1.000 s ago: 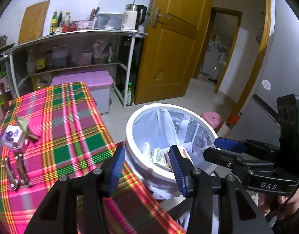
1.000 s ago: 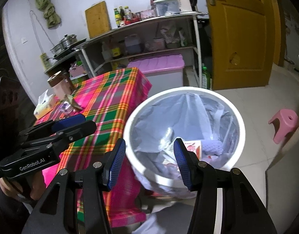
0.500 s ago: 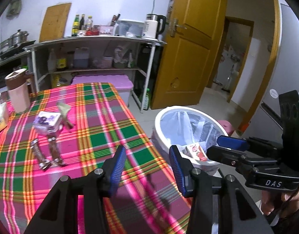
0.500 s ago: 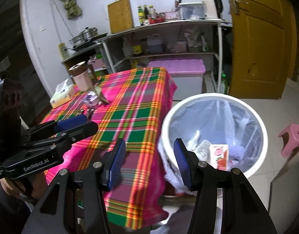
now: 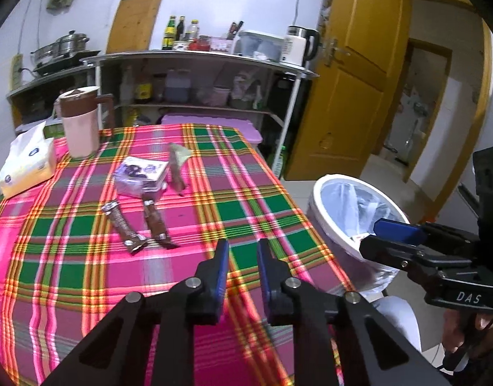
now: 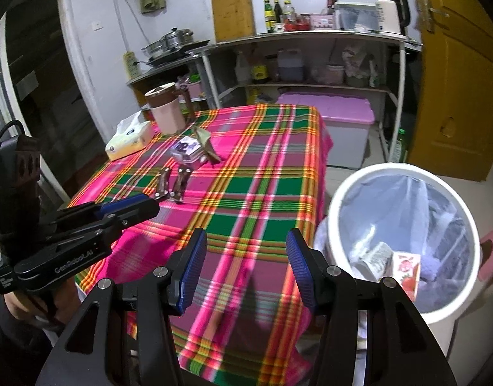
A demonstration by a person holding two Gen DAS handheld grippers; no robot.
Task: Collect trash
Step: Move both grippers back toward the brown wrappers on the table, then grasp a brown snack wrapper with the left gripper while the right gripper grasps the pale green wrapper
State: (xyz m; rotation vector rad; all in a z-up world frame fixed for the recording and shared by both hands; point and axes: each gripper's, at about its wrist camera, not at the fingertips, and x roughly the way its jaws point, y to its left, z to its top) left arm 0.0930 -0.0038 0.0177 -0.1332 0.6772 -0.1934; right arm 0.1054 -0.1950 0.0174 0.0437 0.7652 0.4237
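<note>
Trash lies on the plaid tablecloth (image 5: 85, 257): two brown wrappers (image 5: 121, 223) (image 5: 155, 222), a purple-and-white packet (image 5: 140, 177) and a crumpled greenish wrapper (image 5: 179, 167). In the right wrist view the same brown wrappers (image 6: 164, 181) (image 6: 182, 183) lie mid-table. My left gripper (image 5: 242, 247) hovers over the near cloth, short of the wrappers; its jaws are closing to a narrow gap with nothing between them. My right gripper (image 6: 246, 244) is open and empty over the table's near edge. The white lined trash bin (image 6: 391, 169) stands to its right, holding a strawberry carton (image 6: 404, 270).
A tissue pack (image 5: 28, 164) and a pink jug (image 5: 81, 122) stand at the table's far left. Behind are a metal shelf (image 5: 198, 53), a purple-lidded box (image 6: 330, 112) and a yellow door (image 5: 359, 96). A pink stool (image 6: 490, 251) is beyond the bin.
Both views have swung from over the bin to the table. The left jaws have narrowed a lot. The right jaws stay the same width.
</note>
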